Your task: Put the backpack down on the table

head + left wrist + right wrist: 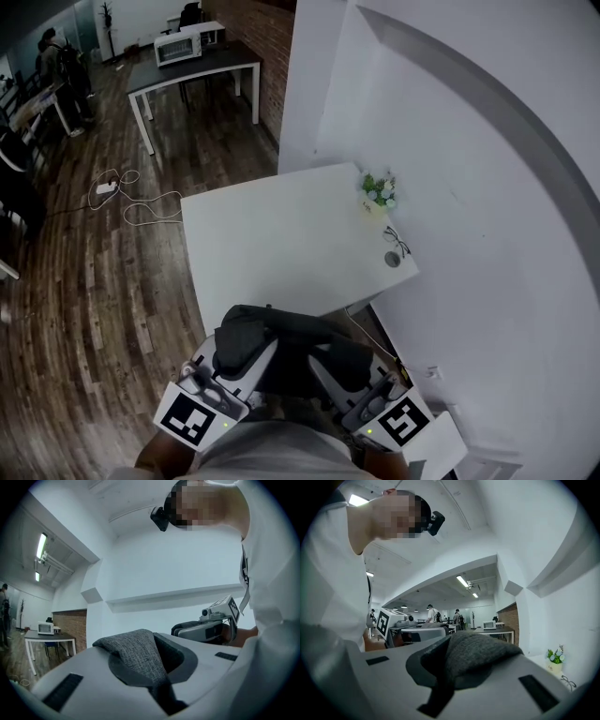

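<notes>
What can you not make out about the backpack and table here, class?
Head view: dark grey fabric backpack's underside, hidden by its bulk; contact with the white rectangular table unclear.
Head view: small round grey object by the thin-framed glasses, too small to identify.
Gripper views: white fingers hide all but a backpack fold.

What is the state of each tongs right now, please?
Left tongs: closed on the backpack fabric.
Right tongs: closed on the backpack too.
</notes>
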